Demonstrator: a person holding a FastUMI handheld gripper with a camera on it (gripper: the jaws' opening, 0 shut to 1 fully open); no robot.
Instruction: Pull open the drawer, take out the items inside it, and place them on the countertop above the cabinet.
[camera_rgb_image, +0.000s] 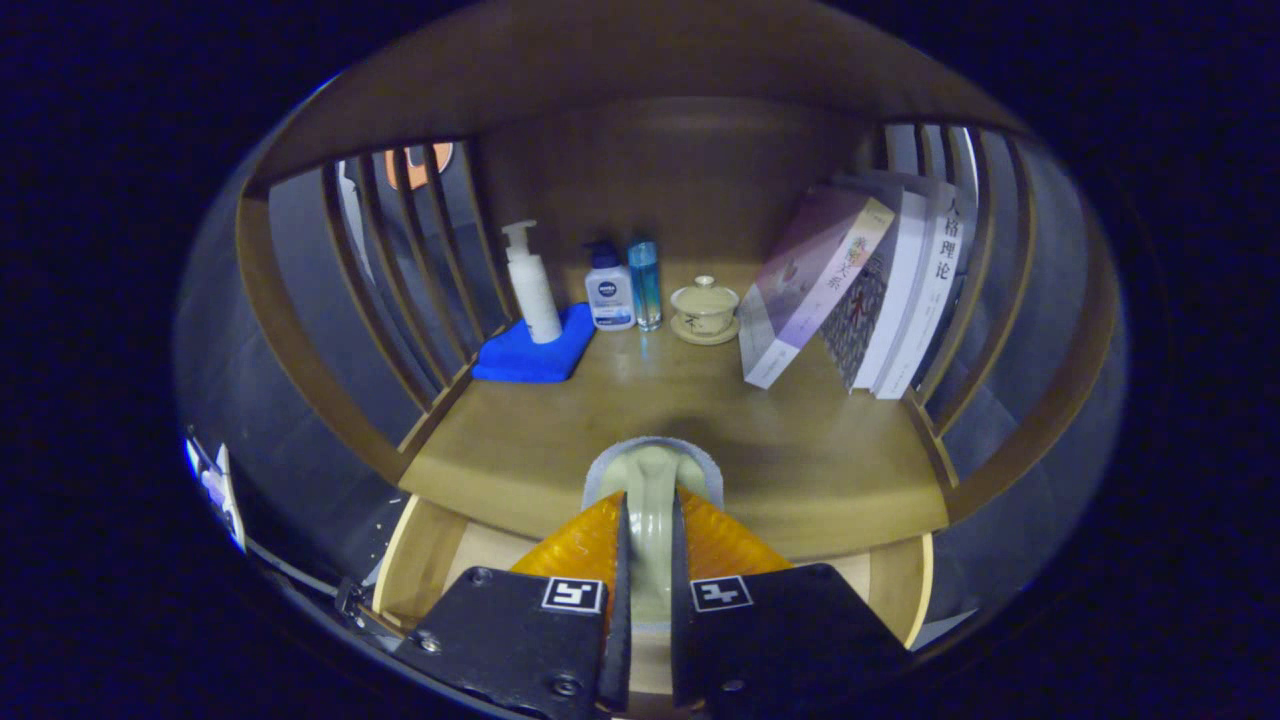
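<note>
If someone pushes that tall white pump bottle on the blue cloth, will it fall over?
Probably quite easily. The white pump bottle is tall and narrow, so a push near its pump would likely tip it. It stands on a soft folded blue cloth, which may make it wobblier. The fingers are far from it, shut on a pale green item.

Three bottles (610, 290), three books (815, 285), one lidded cup (705, 305), one blue cloth (530, 355).

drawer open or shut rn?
Open. The drawer's pale side walls and floor stick out below the countertop's front edge, either side of the gripper, whose fingers are shut on a pale green item.
</note>
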